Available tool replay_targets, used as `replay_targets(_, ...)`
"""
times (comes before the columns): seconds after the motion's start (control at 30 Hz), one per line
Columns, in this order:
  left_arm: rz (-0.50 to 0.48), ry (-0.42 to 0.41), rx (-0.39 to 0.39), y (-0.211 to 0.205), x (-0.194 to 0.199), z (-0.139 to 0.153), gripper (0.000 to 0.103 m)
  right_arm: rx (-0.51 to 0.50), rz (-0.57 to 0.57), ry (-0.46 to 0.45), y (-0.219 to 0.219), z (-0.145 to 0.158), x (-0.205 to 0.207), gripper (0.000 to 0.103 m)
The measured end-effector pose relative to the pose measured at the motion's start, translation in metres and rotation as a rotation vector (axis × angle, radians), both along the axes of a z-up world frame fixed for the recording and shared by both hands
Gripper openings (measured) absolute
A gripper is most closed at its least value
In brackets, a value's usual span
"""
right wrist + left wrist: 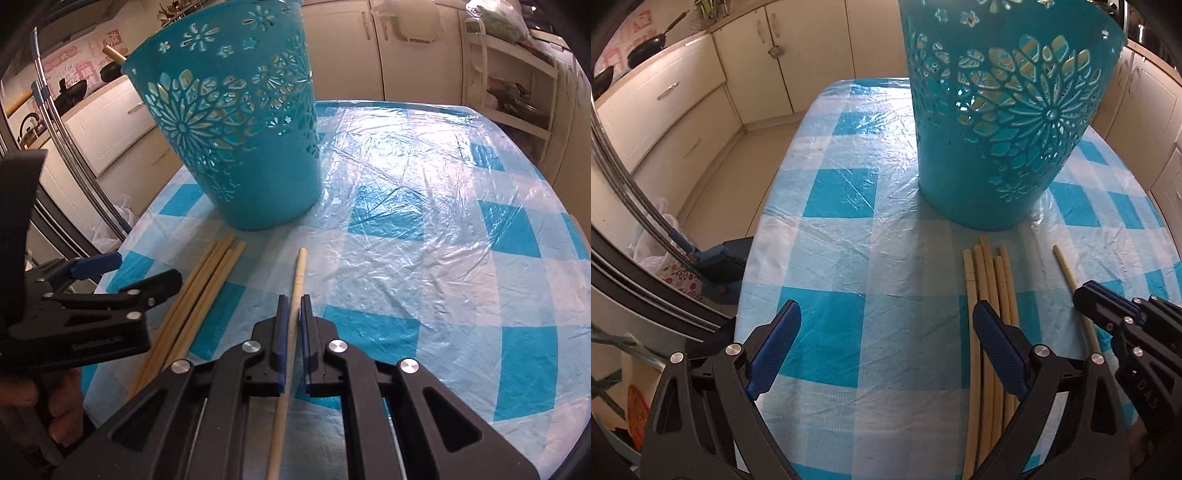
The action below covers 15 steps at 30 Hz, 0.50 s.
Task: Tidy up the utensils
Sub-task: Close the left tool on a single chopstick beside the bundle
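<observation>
A teal cut-out basket point(1001, 122) stands on the checked table; it also shows in the right wrist view point(240, 125), with one stick end poking over its far rim point(112, 53). Several pale chopsticks point(991, 288) lie bundled in front of it, also seen from the right wrist point(199, 288). One single chopstick point(295, 291) lies apart to their right. My right gripper point(292, 306) is shut on this single chopstick, low over the table. My left gripper point(886, 321) is open and empty, its right finger over the bundle.
The table point(443, 258) carries a blue and white checked cloth under clear plastic. Cream cabinets point(683, 92) run along the left wall with pans on the counter. A white shelf rack point(517, 92) stands right. A mop and bags point(701, 258) sit on the floor left.
</observation>
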<state>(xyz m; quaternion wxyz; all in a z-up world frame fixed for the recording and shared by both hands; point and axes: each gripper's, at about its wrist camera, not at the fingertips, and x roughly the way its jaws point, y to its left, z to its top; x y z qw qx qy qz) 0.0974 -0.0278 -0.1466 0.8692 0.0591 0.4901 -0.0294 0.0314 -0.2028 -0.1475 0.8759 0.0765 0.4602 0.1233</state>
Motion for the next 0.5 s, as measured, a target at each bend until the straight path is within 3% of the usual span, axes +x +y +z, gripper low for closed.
replay_targets(0.3, -0.027, 0.001, 0.033, -0.012, 0.006, -0.003, 0.089, 0.034, 0.005, 0.006, -0.008, -0.001, -0.001, 0.008)
replay_targets(0.5, -0.033, -0.001, 0.023, -0.013, 0.006, -0.004, 0.082, -0.016, 0.024, 0.000, -0.002, 0.000, 0.002, 0.009)
